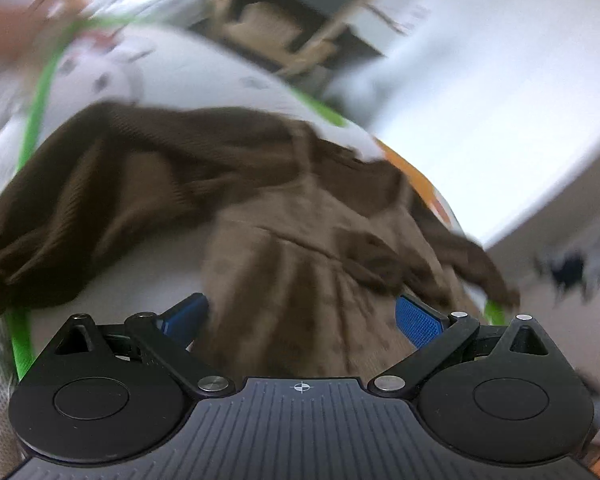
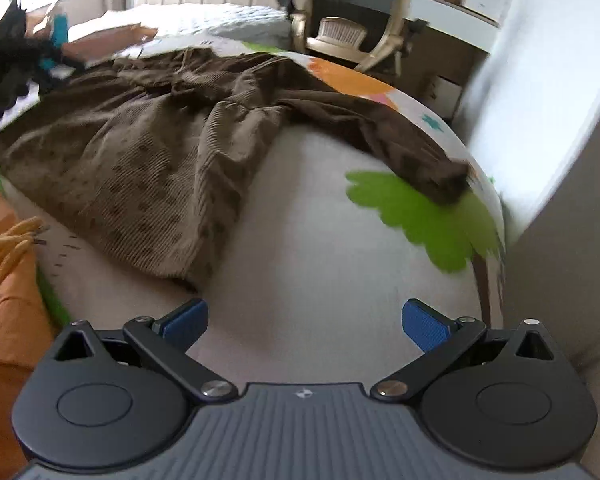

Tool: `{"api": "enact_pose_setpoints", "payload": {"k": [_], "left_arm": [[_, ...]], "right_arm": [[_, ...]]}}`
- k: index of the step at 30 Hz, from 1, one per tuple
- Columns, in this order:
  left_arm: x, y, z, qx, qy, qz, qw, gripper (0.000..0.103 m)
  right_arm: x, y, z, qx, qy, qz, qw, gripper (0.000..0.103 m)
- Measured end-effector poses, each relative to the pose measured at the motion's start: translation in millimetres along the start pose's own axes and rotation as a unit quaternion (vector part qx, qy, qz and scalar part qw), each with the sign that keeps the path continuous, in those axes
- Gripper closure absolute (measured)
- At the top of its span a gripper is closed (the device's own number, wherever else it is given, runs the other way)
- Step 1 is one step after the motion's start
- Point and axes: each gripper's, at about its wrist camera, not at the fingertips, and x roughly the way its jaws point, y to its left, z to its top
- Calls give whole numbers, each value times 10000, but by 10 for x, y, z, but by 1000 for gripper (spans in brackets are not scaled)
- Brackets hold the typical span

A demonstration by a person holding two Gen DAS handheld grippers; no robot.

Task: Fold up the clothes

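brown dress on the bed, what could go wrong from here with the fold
The brown dress lies rumpled, one dark sleeve trailing to the edge of the bedspread; it may slide off if pulled. The left gripper is open over the skirt hem and could pinch several layers at once. The right gripper is open over bare cover, so it may catch the bedspread instead.

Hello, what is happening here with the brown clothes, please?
A person holds a gripper in each hand over a brown dress spread on a white patterned cover. The left gripper is open with the skirt hem between its fingers. The right gripper is open over bare cover beside the dress. No fold is visible yet; one dark sleeve lies stretched out.
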Motion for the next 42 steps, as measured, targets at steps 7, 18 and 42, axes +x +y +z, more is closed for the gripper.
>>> {"api": "enact_pose_setpoints", "payload": {"k": [7,18,42], "left_arm": [[20,-161,-262,252,251,393,9986,1],[-177,938,150,-2820,-1148,548,9509,3],[-597,1479,126,-2762,-1393,2093,9276,19]], "right_arm": [[78,-46,610,426,-1127,321,9922,0],[1767,434,2312,1181,-1071,1540,9751,0],[2314,615,1876,1464,-843,1377,9760,0]]}}
